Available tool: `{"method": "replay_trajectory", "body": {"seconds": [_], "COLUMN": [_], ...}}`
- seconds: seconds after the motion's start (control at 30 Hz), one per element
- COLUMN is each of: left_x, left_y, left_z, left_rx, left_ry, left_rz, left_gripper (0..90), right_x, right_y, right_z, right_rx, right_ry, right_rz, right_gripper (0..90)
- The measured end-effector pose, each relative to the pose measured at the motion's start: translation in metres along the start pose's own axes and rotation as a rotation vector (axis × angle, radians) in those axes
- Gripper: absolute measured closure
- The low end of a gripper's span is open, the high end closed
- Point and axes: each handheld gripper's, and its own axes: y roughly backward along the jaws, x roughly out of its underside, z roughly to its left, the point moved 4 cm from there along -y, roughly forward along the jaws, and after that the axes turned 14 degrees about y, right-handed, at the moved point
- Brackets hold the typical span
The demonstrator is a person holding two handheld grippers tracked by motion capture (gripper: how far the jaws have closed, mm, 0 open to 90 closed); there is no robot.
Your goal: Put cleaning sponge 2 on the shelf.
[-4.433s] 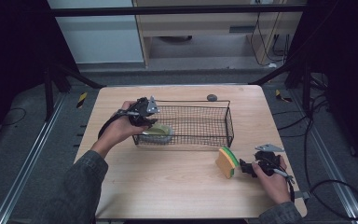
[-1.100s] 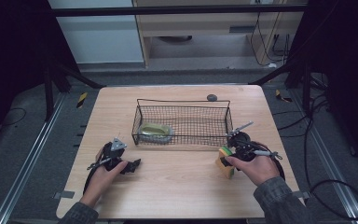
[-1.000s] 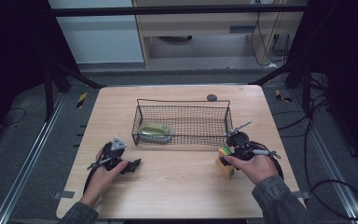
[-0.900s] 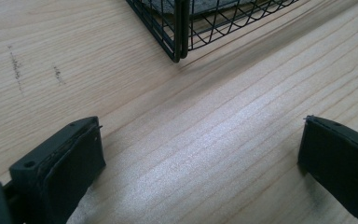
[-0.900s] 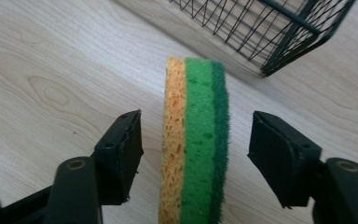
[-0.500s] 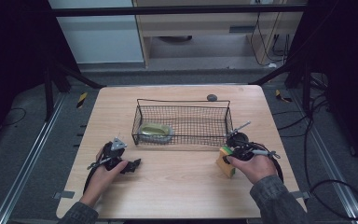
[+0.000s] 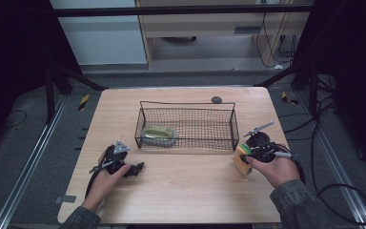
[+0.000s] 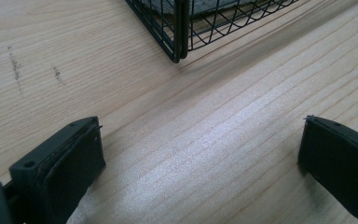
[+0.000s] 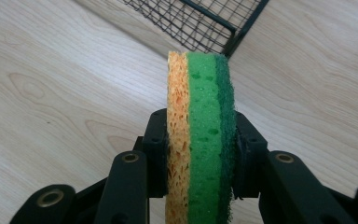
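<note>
My right gripper (image 9: 200,154) is shut on a yellow and green sponge (image 9: 200,135), held on edge just above the wooden table. In the high view the sponge (image 7: 241,160) is at the right, just in front of the black wire basket's (image 7: 232,125) right end, with the right gripper (image 7: 251,153) behind it. A second sponge (image 7: 158,132) lies inside the basket at its left end. My left gripper (image 7: 136,168) rests on the table in front of the basket's left corner (image 8: 179,32), jaws wide open with nothing between them.
A small dark round object (image 7: 216,99) lies on the table behind the basket. Bare wood (image 7: 186,186) stretches between the two hands. Cables trail off the table's right side.
The left gripper left the basket, with the sponge lying inside, and came back to the front of the table. The right gripper closed on the other sponge and carried it toward the basket.
</note>
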Motion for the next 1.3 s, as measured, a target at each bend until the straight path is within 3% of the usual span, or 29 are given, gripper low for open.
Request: {"method": "replay_trajectory", "body": {"seconds": [0.3, 0.57, 0.83, 1.3], "left_x": [0.000, 0.000, 0.000, 0.000], "left_y": [0.000, 0.000, 0.000, 0.000], "left_z": [0.000, 0.000, 0.000, -0.001], "left_rx": [0.000, 0.000, 0.000, 0.002], "left_ry": [-0.001, 0.000, 0.000, 0.008], "left_rz": [0.000, 0.000, 0.000, -0.004], "left_gripper": [0.0, 0.0, 0.0, 0.0], "right_x": [0.004, -0.003, -0.020, -0.058], "right_y": [0.010, 0.021, 0.032, 0.047], "right_z": [-0.015, -0.033, -0.053, -0.069], "right_rx": [0.046, 0.093, 0.148, 0.205], "right_ry": [0.005, 0.022, 0.050, 0.093], "right_rz": [-0.008, -0.037, -0.058, -0.106], "right_gripper": [64.5, 64.6, 64.7, 64.7]}}
